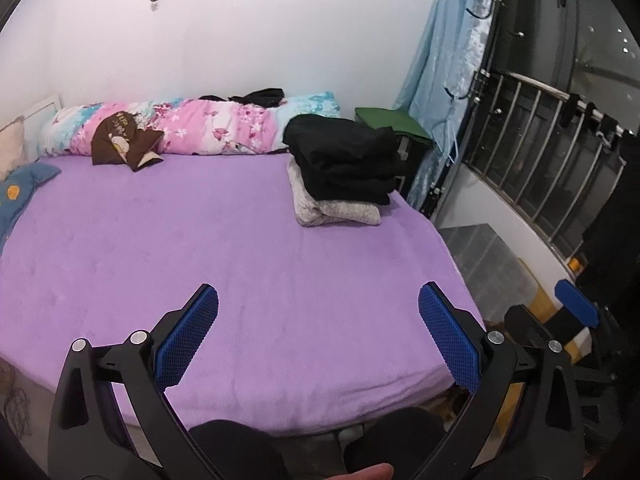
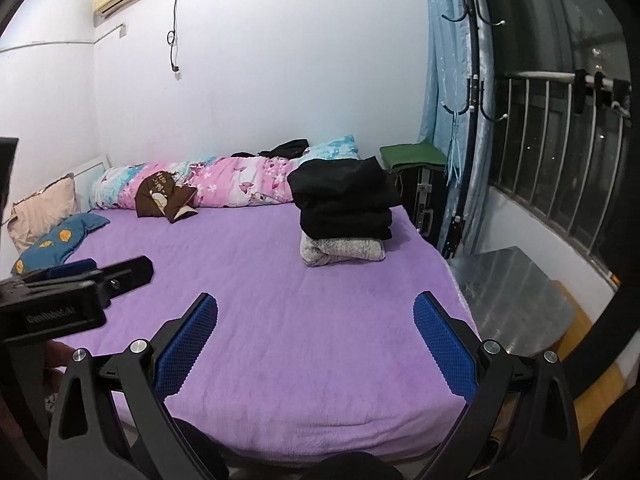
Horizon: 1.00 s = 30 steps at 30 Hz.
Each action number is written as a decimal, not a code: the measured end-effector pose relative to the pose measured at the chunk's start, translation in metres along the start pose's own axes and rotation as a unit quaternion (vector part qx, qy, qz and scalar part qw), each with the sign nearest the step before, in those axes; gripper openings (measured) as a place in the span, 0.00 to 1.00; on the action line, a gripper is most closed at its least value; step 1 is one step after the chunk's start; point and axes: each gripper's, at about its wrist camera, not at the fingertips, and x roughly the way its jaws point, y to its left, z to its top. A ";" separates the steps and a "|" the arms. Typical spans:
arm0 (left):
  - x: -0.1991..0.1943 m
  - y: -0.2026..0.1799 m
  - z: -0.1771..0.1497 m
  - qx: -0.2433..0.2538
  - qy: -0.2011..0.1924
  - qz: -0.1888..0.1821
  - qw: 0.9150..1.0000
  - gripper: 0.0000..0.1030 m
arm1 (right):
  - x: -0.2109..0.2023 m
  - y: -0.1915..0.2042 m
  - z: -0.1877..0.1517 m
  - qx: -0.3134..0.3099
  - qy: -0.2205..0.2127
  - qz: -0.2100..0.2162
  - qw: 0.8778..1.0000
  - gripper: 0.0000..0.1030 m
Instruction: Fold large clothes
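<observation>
On purple bed (image 1: 200,240), folded stack (image 1: 344,164) (far corner)

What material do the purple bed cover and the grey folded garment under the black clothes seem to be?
The purple bed cover looks like a soft fleece or plush: matte, with a short fuzzy nap and faint brush marks. The grey folded garment seems a knit, perhaps wool or acrylic: mottled, speckled, thick rounded folds.

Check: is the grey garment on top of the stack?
No, the grey garment lies at the bottom, under the black clothes.
</observation>
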 end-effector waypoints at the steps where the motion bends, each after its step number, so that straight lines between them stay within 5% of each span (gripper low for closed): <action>1: 0.001 -0.003 0.000 0.007 0.002 0.003 1.000 0.94 | -0.002 -0.001 0.001 0.001 -0.004 -0.002 1.000 0.94; 30: -0.004 -0.008 0.007 -0.002 -0.010 0.012 1.000 0.94 | -0.005 -0.012 0.005 0.013 0.006 0.017 1.000 0.94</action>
